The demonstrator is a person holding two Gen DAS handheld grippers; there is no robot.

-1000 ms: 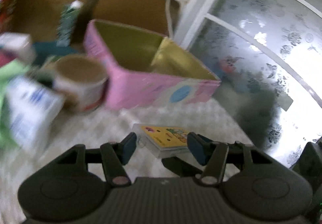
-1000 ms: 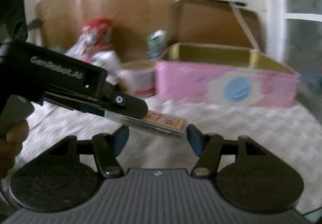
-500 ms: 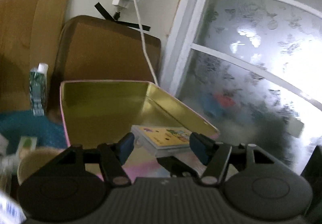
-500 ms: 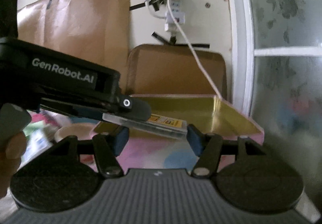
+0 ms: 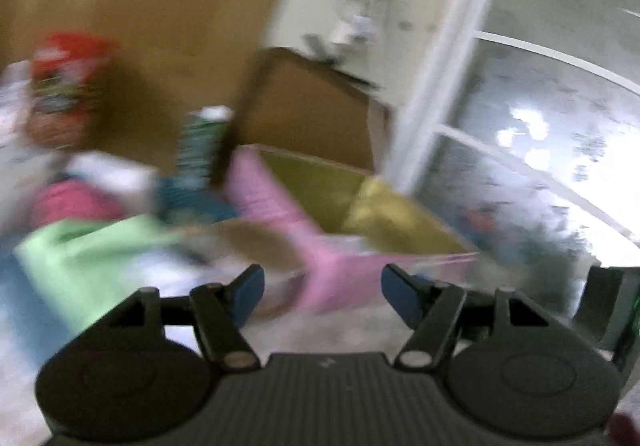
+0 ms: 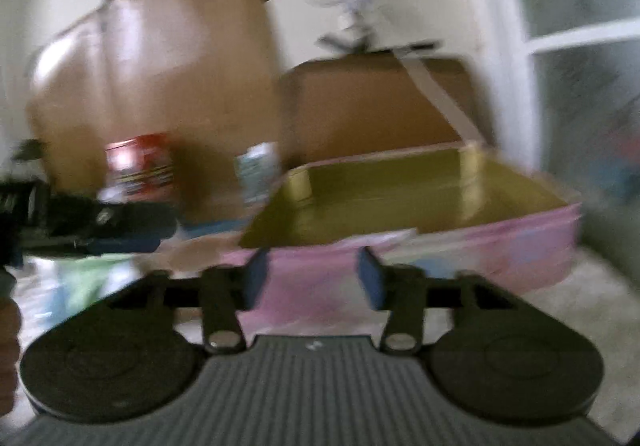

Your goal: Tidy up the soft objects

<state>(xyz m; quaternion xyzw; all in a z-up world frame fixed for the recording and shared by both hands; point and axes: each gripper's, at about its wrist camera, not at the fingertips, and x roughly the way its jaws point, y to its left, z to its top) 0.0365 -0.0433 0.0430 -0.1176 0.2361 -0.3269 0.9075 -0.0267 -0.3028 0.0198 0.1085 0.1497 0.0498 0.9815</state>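
Note:
Both views are blurred by motion. The pink box with a gold inside (image 5: 344,213) stands ahead of my left gripper (image 5: 322,292), which is open and empty. In the right wrist view the same box (image 6: 420,205) sits right behind my right gripper (image 6: 310,280), which is open and empty. The flat yellow-labelled packet is not between any fingers; a pale strip on the box's near rim (image 6: 376,240) cannot be identified. The left gripper shows as a dark shape at the left of the right wrist view (image 6: 100,224).
A green soft pack (image 5: 92,258), a pink item (image 5: 76,201), a red bag (image 5: 64,85), a teal-white tube (image 5: 200,141) and a round cup (image 5: 256,250) lie left of the box. A brown board (image 6: 368,101) and a frosted glass door (image 5: 540,173) stand behind.
The left gripper held the flat packet over the box; now its fingers are wider apart and empty, and it has swung left and back. The right gripper has also pulled back.

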